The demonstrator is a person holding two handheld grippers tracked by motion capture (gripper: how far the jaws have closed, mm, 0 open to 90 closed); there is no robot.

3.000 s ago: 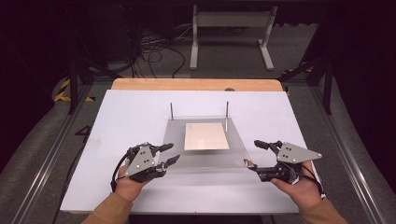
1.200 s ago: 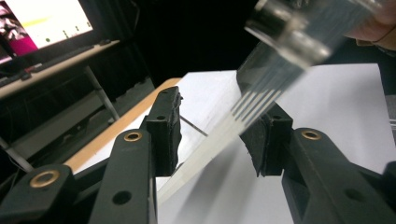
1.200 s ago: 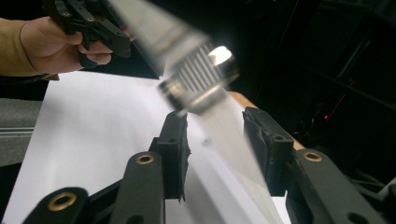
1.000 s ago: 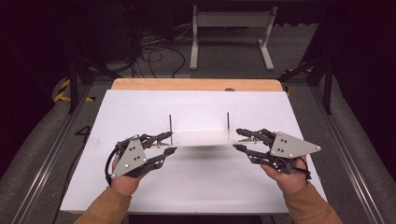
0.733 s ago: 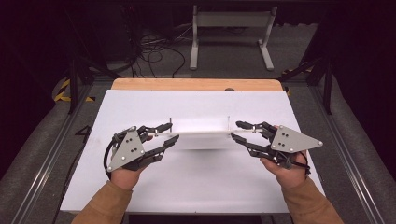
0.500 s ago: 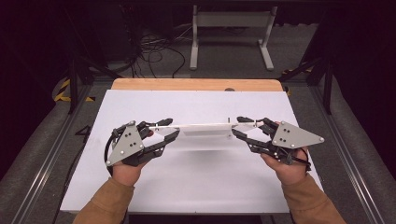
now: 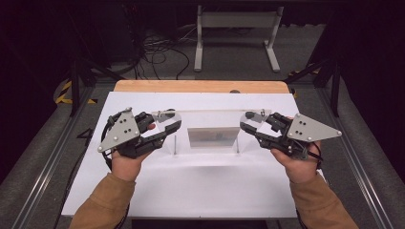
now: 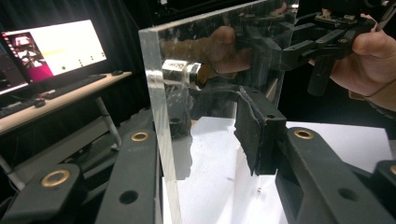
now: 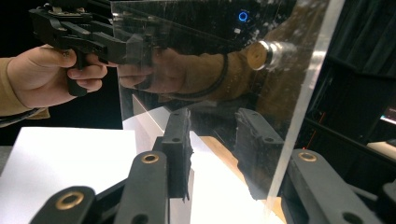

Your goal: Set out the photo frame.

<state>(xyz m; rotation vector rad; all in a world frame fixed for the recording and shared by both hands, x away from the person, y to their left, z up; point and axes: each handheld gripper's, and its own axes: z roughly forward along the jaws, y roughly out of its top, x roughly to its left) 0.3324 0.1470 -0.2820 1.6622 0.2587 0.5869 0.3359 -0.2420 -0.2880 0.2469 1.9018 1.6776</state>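
Note:
A thick clear acrylic panel (image 7: 210, 111) hangs above the white table sheet (image 7: 200, 191), held by its two ends and tipped nearly upright. My left gripper (image 7: 172, 120) is shut on its left end, and my right gripper (image 7: 244, 121) is shut on its right end. In the left gripper view the panel (image 8: 210, 93) stands between my jaws (image 8: 201, 135), with a round metal stud (image 8: 180, 72) on it. The right gripper view shows the panel (image 9: 210, 70) clamped in its jaws (image 9: 217, 126), with another stud (image 9: 266, 53). Two thin pins (image 7: 175, 144) and a greyish rectangle (image 7: 212, 137) show through the panel.
The white sheet lies on a wooden table whose far edge (image 7: 200, 86) shows bare. Metal rails run along both sides (image 7: 43, 176). A white stand (image 7: 236, 28) and cables lie on the dark floor beyond. A lit monitor (image 8: 51, 51) sits on a desk.
The panel lay flat on the sheet three seconds ago. Both grippers closed in on its ends, then raised it and tipped it up, and both hands have risen with it.

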